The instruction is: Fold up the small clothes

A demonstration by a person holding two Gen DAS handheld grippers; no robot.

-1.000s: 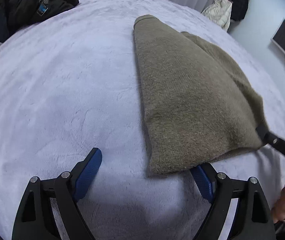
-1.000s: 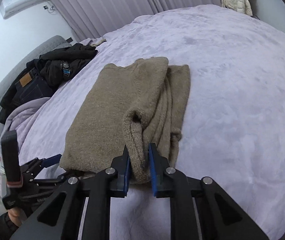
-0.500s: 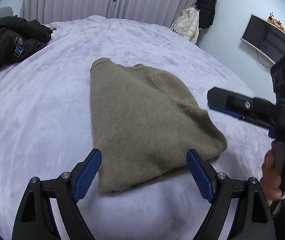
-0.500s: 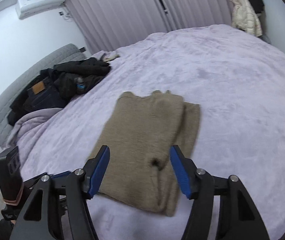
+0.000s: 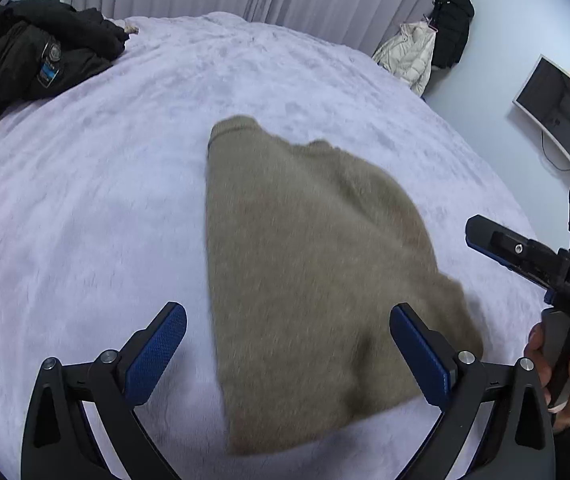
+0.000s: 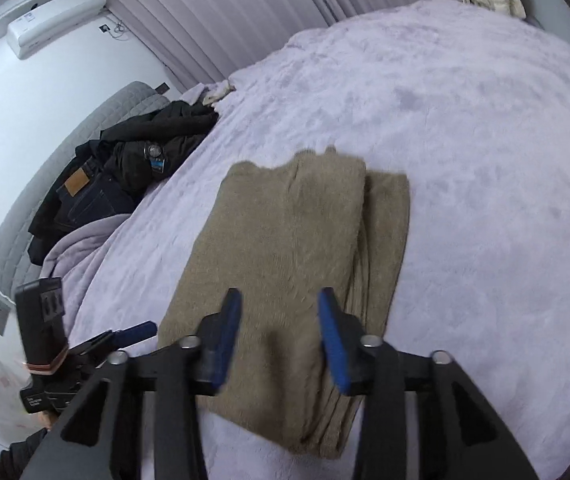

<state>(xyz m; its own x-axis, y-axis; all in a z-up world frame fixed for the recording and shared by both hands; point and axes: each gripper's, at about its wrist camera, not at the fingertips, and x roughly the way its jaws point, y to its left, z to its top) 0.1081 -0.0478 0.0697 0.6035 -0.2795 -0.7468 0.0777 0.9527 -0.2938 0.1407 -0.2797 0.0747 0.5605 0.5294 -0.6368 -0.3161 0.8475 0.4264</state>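
A folded olive-brown knit sweater [image 5: 309,264] lies flat on the lilac fleece bed cover [image 5: 85,200]; it also shows in the right wrist view [image 6: 285,248]. My left gripper [image 5: 285,344] is open and empty, hovering over the sweater's near edge. My right gripper [image 6: 279,328] is open and empty, just above the sweater's near end. The right gripper also shows at the right edge of the left wrist view [image 5: 525,256], and the left gripper at the lower left of the right wrist view [image 6: 125,334].
A pile of dark clothes [image 5: 37,52] with jeans [image 6: 81,196] lies at the bed's far left by a grey headboard [image 6: 25,208]. Jackets [image 5: 429,48] hang beyond the bed. A wall screen [image 5: 561,112] is at right. Curtains [image 6: 225,20] run behind.
My right gripper let go of the sweater's folded edge, opened and lifted back. The sweater dropped flat. My left gripper rose and drew back a little, still open.
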